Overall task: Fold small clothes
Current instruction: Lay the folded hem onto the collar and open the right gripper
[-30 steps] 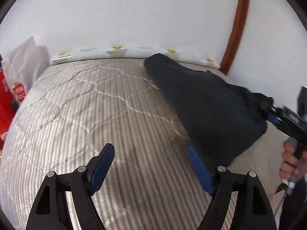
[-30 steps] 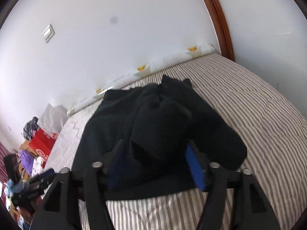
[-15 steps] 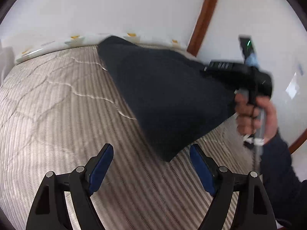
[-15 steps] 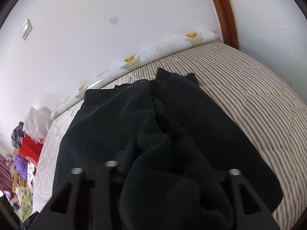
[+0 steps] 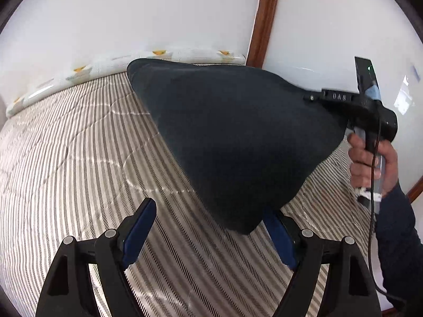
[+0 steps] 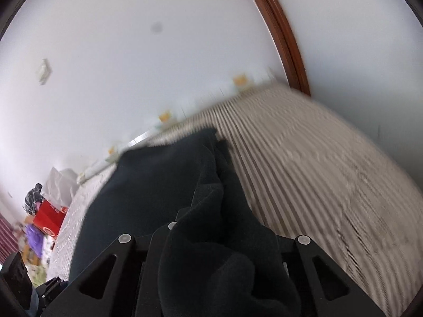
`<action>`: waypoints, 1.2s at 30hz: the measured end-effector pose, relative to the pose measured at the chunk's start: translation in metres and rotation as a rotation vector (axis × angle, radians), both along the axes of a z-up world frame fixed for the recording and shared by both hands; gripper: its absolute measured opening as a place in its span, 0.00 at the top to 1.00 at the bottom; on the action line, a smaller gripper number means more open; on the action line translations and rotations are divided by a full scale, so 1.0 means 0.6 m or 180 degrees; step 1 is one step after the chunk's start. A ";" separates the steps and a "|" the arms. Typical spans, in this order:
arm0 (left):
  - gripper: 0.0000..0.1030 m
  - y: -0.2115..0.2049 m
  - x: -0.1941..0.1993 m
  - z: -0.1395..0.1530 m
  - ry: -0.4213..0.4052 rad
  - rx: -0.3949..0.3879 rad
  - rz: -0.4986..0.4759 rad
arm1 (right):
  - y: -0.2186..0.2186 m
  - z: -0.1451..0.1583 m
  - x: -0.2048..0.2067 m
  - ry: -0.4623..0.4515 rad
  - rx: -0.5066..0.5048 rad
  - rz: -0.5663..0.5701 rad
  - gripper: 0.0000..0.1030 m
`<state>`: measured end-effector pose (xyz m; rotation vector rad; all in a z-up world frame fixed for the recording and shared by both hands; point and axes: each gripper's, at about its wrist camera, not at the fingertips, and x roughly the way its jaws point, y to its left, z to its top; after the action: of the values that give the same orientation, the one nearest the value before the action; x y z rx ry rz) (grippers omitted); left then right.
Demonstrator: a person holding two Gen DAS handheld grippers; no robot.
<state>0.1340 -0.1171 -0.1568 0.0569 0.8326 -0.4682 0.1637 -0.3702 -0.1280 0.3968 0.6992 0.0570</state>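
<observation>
A dark navy garment (image 5: pixel 238 142) hangs stretched above the striped bed, its far corner still on the mattress. My right gripper (image 5: pixel 314 97), seen at the right of the left wrist view, is shut on the garment's raised edge. In the right wrist view the garment (image 6: pixel 169 185) drapes over my fingers and hides them. My left gripper (image 5: pixel 208 235) is open low over the bed, and the garment's lowest hanging corner dips between its blue pads (image 5: pixel 137 227).
The striped quilted bed (image 5: pixel 66 171) fills the lower view. A white patterned bolster (image 5: pixel 105 66) lies along the wall. A wooden door frame (image 5: pixel 264 18) stands behind. Bags and clutter (image 6: pixel 45 216) sit beside the bed at the left.
My right gripper has lifted the garment higher and pulled it up off the bed. My left gripper has moved right, under the garment's hanging corner.
</observation>
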 end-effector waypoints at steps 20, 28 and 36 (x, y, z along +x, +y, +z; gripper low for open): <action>0.77 0.011 0.014 0.020 -0.0127 -0.0153 0.0247 | 0.011 -0.016 -0.036 0.0299 -0.0163 0.0000 0.77; 0.79 0.112 0.017 0.035 -0.0183 -0.0230 0.0637 | 0.082 -0.020 0.001 0.0283 -0.0005 0.0224 0.79; 0.79 0.242 0.012 0.032 -0.0148 -0.0200 0.1094 | 0.234 -0.024 0.070 0.0326 0.0024 0.0738 0.79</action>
<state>0.1411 0.0284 -0.1378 -0.1314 0.7628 -0.1681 0.2058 -0.2300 -0.1425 0.3260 0.8443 0.2601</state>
